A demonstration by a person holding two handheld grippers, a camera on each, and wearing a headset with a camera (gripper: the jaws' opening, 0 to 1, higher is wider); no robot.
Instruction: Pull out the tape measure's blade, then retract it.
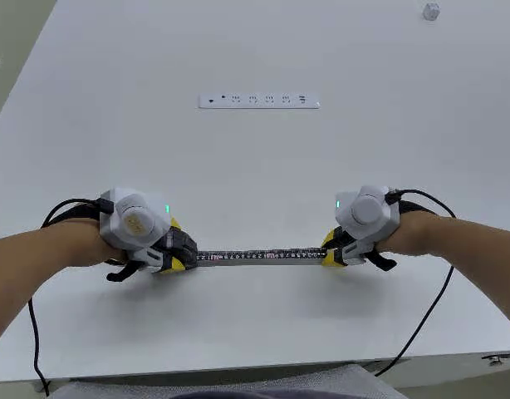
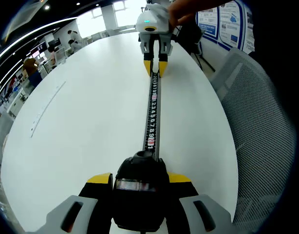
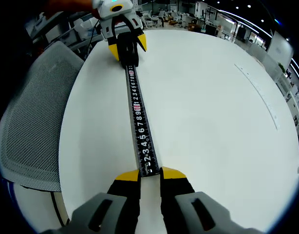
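Near the front edge of the white worktop, the tape measure is lying stretched between the two claws, close over the surface. The left claw is clamping the black case between its yellow-tipped jaws, closed as far as the case allows. The right claw is pinching the free end of the blade, its jaws nearly together with only the tip between them. Judging by this, the pull-out is largely done: a good run of blade is reaching from the case across to the right claw, though whether it is meant to go further I cannot tell. Retracting is looking like the part not yet done, since the blade is out and the claws are standing well apart. As for writing, the blade is carrying black numerals; in the right gripper view single digits are running up to 9 from the tip, then a red figure, presumably 10, with more beyond too small to make out. A small window or label on the case is showing blurred, so no brand is readable. Marks on the power strip farther back are too small to read.
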